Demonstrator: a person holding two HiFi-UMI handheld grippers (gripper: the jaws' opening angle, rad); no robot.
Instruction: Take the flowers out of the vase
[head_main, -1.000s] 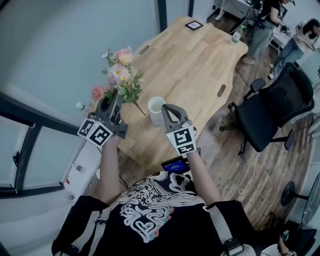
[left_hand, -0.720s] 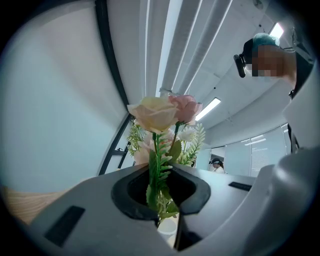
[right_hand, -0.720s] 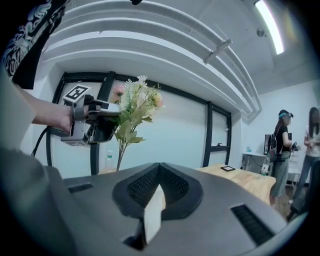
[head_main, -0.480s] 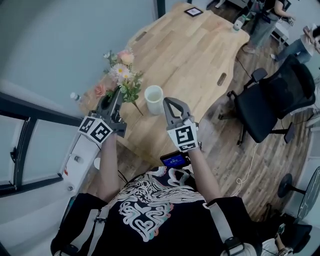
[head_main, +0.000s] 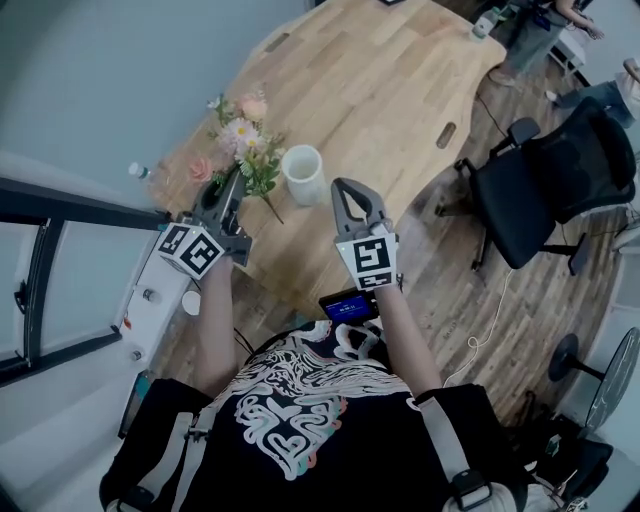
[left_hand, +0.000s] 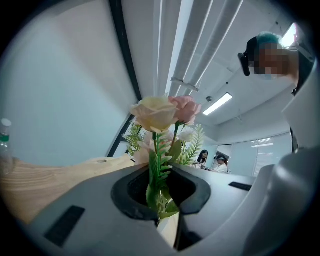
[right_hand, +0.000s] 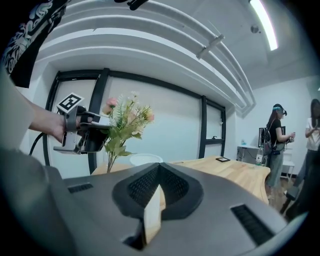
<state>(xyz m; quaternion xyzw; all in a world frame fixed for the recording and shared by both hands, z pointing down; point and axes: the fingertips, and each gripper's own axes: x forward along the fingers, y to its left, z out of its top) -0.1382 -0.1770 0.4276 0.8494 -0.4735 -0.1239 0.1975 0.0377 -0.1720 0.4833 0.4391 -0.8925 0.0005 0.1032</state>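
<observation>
Left claw (head_main: 232, 188) grips flowers (head_main: 243, 150) over the near edge of the surface (head_main: 400, 90) — vase (head_main: 304, 174) at their 3 o'clock, right claw (head_main: 351, 188) closed, empty.

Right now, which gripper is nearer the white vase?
Right. The right gripper, shut and empty, sits just right of the white vase; the left gripper holds the flower bunch farther off on the vase's left.

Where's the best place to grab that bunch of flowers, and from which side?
Probably the bundled stems below the blooms, taken from the side, across them, as the left gripper holds them now. The stems are narrow and gathered together; the blooms are wide, soft and easily crushed.
</observation>
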